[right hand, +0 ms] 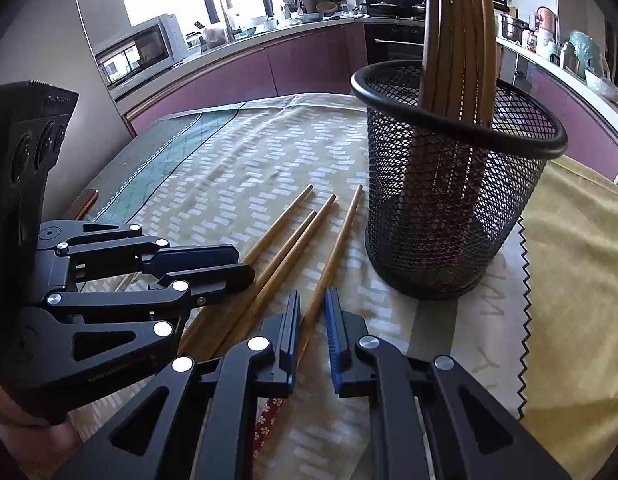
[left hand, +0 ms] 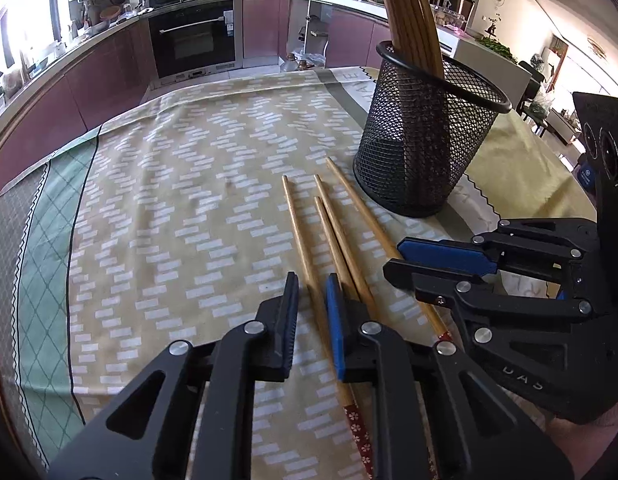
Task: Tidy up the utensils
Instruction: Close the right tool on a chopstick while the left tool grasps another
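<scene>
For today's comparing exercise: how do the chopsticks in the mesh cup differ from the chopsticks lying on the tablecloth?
The chopsticks in the mesh cup stand nearly upright in a tight bundle, leaning on the rim of the mesh cup; the chopsticks on the tablecloth lie flat and slightly fanned. The cup ones look darker in shadow; the loose ones look lighter. Both sets are slender and wooden.

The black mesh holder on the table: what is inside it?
Inside the mesh holder stands a bundle of wooden chopsticks, leaning and rising above the rim. Their lower ends show only dimly through the mesh; the bottom cannot be made out.
</scene>
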Tool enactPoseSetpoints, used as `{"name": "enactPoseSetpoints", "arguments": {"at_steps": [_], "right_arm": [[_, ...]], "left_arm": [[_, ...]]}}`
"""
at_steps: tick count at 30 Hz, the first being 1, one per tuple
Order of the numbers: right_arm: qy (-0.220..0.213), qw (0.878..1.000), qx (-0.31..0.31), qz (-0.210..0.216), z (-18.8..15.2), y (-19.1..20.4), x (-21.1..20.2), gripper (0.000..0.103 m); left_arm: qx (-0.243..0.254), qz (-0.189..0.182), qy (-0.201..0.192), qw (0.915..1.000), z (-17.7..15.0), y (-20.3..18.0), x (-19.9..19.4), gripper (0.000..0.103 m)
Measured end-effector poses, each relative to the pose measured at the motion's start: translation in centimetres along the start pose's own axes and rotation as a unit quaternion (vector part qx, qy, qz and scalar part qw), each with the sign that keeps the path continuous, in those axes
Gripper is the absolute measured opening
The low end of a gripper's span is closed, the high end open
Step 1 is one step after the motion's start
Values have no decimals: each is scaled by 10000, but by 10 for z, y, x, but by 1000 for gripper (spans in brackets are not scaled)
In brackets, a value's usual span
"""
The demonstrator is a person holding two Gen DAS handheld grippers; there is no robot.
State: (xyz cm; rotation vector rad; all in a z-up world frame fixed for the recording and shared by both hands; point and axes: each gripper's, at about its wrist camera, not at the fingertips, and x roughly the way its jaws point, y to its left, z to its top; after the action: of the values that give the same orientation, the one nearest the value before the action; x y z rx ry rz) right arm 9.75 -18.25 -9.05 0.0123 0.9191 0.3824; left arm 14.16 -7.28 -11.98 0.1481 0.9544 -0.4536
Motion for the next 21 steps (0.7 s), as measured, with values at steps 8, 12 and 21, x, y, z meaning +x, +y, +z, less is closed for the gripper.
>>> {"name": "enactPoseSetpoints", "arguments": {"at_steps": [8,12,21], "right_arm": [[-35,9993,309,206,-3,-11,-6,6],[-90,9989,353,284,-5,-14,-13,6],[-404,9971,229,601,-6,-8,-43,6]], "left_arm": [[-355,-78,-78,9993,-2,7,-2,8],[-401,-136,-162,9990,-5,9,-11,8],[-439,-452,-440,9970,-5,15,-46,8]]}}
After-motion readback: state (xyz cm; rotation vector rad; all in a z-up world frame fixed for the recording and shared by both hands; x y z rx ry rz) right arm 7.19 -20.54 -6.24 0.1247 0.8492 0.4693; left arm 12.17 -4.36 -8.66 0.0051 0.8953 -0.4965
